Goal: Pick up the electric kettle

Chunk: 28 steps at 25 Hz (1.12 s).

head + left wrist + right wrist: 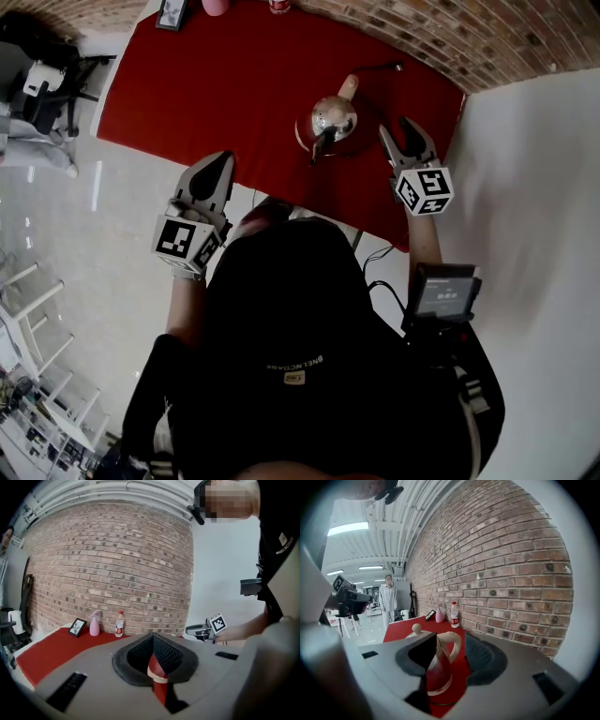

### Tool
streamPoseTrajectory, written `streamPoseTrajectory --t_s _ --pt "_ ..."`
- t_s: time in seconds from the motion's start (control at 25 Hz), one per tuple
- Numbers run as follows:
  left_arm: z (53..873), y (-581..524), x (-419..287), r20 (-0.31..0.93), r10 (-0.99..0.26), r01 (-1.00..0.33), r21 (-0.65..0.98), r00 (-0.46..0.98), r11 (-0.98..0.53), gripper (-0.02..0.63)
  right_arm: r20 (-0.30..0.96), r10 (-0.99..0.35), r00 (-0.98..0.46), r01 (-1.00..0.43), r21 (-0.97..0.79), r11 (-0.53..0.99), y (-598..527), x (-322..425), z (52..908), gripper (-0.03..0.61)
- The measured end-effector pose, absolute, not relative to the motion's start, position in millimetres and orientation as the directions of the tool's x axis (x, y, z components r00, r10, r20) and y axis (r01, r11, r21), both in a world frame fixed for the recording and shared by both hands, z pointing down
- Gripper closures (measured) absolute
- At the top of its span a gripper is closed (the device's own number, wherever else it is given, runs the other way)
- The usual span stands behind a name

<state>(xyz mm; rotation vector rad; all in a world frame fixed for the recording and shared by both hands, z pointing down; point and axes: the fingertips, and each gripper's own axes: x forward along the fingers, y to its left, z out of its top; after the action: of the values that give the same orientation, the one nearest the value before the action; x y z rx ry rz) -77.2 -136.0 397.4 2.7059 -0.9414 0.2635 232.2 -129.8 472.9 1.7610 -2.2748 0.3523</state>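
Observation:
A shiny steel kettle (330,120) with a cream handle and lid knob stands on its base on the red table (187,84). My right gripper (396,129) hovers just right of it, open. In the right gripper view the kettle (436,667) shows between the spread jaws, a little ahead and untouched, its handle (453,645) turned toward the right gripper (450,648). My left gripper (223,159) hangs over the table's near left edge, away from the kettle. In its own view the left gripper (152,641) has its pads meeting, with nothing held.
A pink spray bottle (94,624), a water bottle (119,624) and a small photo frame (77,627) stand by the brick wall at the table's far end. A cord (380,67) runs behind the kettle. A person (387,597) stands far off.

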Motion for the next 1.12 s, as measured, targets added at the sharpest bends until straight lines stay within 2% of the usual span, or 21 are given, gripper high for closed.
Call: streamPoseTrajectory --t_s 0.36,1.12 --pt "407 -153 -89 0.286 -0.607 -0.664 0.184 0.741 -0.725 0.607 0.415 -0.860 -0.297 -0.938 0.040 0.343 -169 232 506 0.383" --pt "429 -169 -103 0.359 -0.649 -0.731 0.178 0.671 -0.659 0.607 0.509 -0.756 -0.410 -0.863 0.052 0.503 -221 225 568 0.355"
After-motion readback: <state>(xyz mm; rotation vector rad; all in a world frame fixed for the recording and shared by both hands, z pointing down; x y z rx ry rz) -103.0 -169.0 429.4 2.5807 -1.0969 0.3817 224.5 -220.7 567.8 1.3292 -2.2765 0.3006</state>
